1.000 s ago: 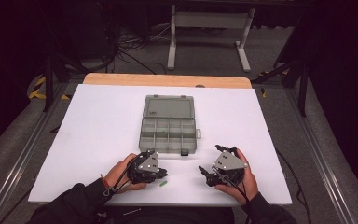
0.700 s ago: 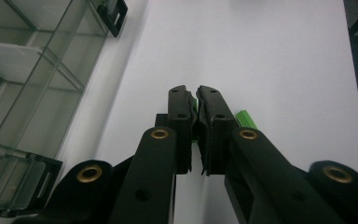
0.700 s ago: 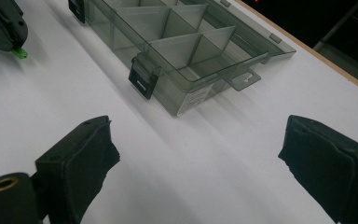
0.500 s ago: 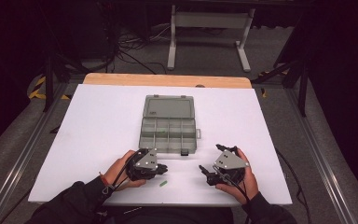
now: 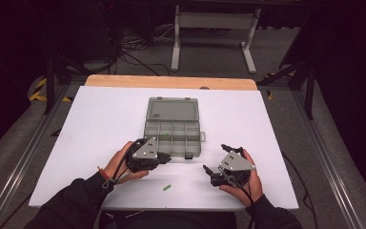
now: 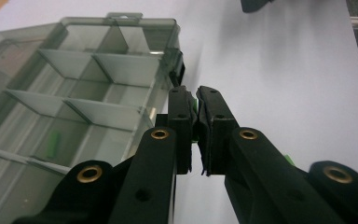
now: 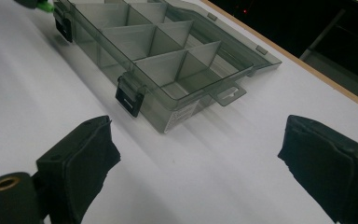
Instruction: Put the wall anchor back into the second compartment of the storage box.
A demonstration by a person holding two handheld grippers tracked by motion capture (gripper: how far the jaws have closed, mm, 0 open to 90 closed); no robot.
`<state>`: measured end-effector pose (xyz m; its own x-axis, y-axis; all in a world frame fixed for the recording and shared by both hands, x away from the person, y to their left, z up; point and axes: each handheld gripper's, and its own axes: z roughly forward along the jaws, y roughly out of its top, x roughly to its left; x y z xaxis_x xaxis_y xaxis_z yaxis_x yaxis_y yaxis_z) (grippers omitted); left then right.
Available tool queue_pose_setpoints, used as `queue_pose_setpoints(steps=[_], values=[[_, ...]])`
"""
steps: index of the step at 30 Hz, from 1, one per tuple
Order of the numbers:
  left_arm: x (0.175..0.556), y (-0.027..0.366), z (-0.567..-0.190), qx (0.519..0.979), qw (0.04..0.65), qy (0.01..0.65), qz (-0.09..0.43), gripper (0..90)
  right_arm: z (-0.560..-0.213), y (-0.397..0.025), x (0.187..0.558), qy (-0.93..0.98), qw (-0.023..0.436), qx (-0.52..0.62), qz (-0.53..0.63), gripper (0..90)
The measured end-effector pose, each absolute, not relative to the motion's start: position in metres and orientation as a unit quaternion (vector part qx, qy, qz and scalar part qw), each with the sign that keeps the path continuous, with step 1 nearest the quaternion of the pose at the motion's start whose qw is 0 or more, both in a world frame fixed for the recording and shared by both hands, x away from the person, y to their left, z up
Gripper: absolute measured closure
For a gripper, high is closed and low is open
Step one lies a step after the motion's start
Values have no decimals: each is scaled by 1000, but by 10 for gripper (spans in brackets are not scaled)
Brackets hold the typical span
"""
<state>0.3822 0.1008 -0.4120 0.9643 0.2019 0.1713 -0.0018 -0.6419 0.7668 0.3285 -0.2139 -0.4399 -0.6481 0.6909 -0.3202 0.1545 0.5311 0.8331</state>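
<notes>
Claws differed: the left claw (image 6: 196, 105) was clamped on a small green piece (image 6: 194, 104), held at the near right corner of the open compartment box (image 5: 172, 133), just beside its black latch (image 6: 179, 67). The right claw (image 5: 216, 160) stood spread wide and empty, near the box's right side. A second green piece (image 5: 166, 187) lay on the white counter (image 5: 100, 124) between both hands.

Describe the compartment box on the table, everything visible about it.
The compartment box is smoky grey see-through plastic, lying open on the white table with its lid folded flat on the far side. Thin dividers split the tray into small compartments; one holds a small green piece. Two black latches hang on the near wall. The left gripper, shut on another green piece, is at its near edge.
</notes>
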Motion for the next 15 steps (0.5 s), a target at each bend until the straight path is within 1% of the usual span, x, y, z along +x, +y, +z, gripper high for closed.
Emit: queue_pose_setpoints(steps=[9,15], values=[[404,101,-404,888,428,80,147,844,-442,-216,327,812,329,265,403,94],[420,98,-406,886,428,96,147,844,-442,-216,327,813,328,265,402,94]])
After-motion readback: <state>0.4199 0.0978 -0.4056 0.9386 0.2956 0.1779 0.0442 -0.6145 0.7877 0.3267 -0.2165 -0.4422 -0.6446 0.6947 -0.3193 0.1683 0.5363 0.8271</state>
